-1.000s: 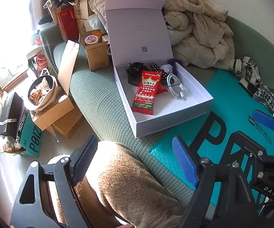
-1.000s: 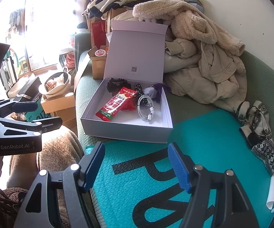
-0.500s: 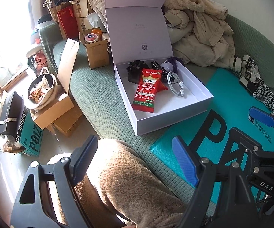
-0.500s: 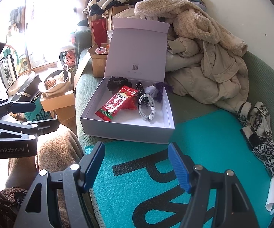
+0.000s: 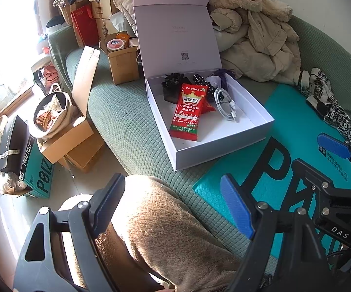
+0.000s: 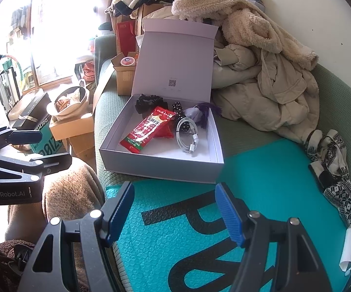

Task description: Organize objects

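Left gripper (image 5: 173, 206): fingers (image 5: 236, 209) apart, nothing btwn them, hanging over the person's fuzzy brown-clad leg (image 5: 165, 233) at the sofa (image 5: 124, 121) edge. Right gripper (image 6: 174, 215): fingers (image 6: 229, 215) also apart & empty, held over the teal bubble mailer (image 6: 175, 238) just in front of the box. Both point down toward the white box (image 6: 161, 168), probably because that's the collecting spot. The box sits on the sofa seat w/ its hinged lid (image 5: 175, 29) propped upright at the back, so the tray is reachable from above & from the front. Inside: red snack packet (image 5: 188, 112) lying flat mid-tray, white cable (image 5: 225, 104) coiled just beside it to the right, black scrunchie (image 5: 173, 79) at the back-left corner, spotted black item & a purple-ish bit at the back — too small to ID. Front of the tray is bare, so there's room for more. Outside the box: patterned sock (image 6: 333, 170) on the sofa right of the mailer, well apart from the box — prob a candidate to tidy. Beige coats (image 6: 267, 73) are heaped behind the box. Cardboard boxes (image 5: 73, 143) and a bag sit on the floor left of the sofa. Judging by empty fingers, a pick hasn't started.
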Demonstrator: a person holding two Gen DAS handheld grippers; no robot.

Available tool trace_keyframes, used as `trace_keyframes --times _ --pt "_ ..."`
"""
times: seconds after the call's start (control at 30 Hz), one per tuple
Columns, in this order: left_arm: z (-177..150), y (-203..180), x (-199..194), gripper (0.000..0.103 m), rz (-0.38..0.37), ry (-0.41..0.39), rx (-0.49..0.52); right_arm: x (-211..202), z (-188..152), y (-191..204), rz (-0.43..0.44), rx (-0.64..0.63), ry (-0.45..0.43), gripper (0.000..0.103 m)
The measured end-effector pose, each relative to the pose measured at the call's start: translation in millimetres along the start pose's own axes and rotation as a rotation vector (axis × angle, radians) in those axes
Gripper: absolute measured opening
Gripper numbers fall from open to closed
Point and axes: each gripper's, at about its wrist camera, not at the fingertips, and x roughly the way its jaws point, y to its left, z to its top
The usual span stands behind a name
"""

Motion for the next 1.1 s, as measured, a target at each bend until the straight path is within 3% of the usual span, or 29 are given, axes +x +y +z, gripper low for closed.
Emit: trace_keyframes --times 0.63,1.1 --pt "1 -3 6 0.08 -0.018 0.009 0.004 8 -2 -2 0.0 -0.002 0.015 0.07" --pt "9 -17 20 0.08 -0.03 0.039 0.03 20 -14 -27 0.004 0.059 0.03 0.07"
